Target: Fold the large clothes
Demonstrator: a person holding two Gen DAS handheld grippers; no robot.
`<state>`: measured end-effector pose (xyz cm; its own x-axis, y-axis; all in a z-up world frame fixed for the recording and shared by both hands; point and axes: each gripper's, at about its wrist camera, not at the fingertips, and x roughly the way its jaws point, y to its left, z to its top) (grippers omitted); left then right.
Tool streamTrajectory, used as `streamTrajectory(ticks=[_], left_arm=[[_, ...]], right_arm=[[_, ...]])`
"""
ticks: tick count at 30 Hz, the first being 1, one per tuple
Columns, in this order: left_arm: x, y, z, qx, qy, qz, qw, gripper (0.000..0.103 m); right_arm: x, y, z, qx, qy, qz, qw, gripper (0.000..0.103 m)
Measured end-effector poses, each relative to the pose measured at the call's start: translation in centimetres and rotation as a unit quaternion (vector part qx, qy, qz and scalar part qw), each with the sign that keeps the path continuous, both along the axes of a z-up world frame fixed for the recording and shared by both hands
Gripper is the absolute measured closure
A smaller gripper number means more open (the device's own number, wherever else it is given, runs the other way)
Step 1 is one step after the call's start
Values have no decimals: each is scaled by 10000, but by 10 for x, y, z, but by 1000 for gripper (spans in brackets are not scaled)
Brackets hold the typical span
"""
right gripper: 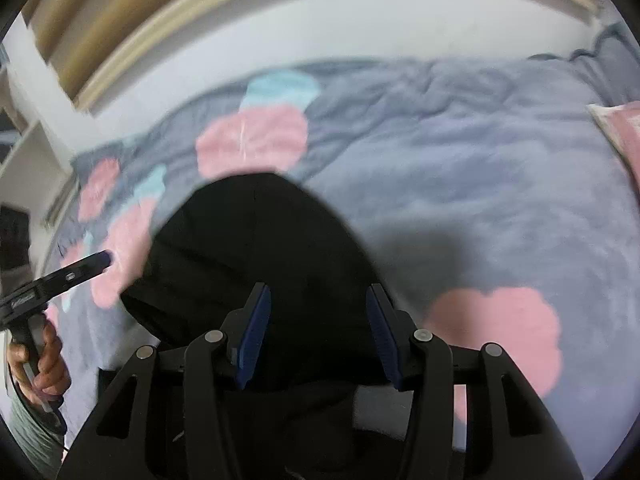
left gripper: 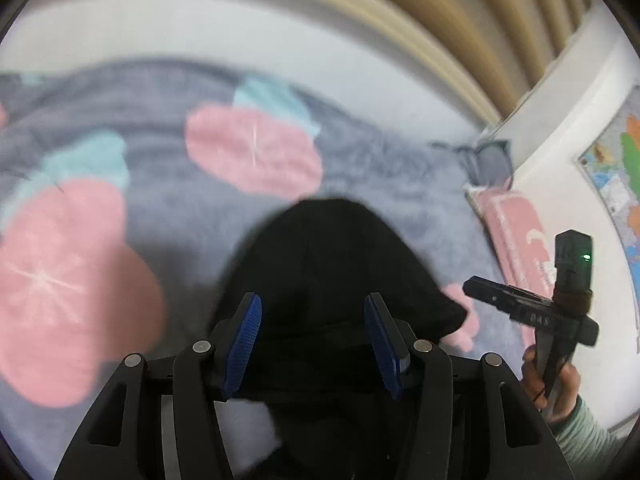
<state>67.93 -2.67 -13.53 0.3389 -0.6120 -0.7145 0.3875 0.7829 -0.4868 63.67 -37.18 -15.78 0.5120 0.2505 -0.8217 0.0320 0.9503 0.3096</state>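
Spread over the bed, a grey blanket [left gripper: 180, 220] with pink and teal flowers fills both views, with a white wall and beige curtain behind. Just ahead of the left hand-held gripper [left gripper: 313, 340] lies a black garment [left gripper: 320, 264], its rounded end pointing away; the blue pads stand apart, with the cloth below them and nothing pinched. The right hand-held gripper [right gripper: 318, 334] hangs over the same garment, jaws likewise parted and holding nothing. Right of the left hand-held gripper lies a pink pillow [left gripper: 516, 232].
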Motion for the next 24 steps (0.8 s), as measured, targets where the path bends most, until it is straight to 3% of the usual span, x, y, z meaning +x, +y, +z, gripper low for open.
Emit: streamTrajectory(ticks=[4,7,10,14,16,18,20,24], left_arm=[[12,-17,-77,494,773,8,9958,49],[7,-10,-95,321,722,33,9969,49],[8,-7,-92,252,760,55,9968,49],[-1,-6,-68,431,432,-122,9981,49],[-5,1,-44,308,286,-228,9989,48],[-1,4,-25,176,243,-242,9993,43],[8,7,-10,166,147,-182,9996,30],[41,-1,3,344,11,-177,9992,28]], right_arm=[[9,11,-61,-269,613,165,9976,50],[4,10,-92,-256,660,280,9971,50],[3,3,-92,-105,624,225,9977,50],[1,-2,-68,-118,657,333,9972,48],[-1,-8,-49,0,480,409,9980,42],[2,-16,-29,108,270,425,9987,17],[12,-22,-12,193,31,446,9988,13],[44,-24,-2,10,-39,603,9982,13]])
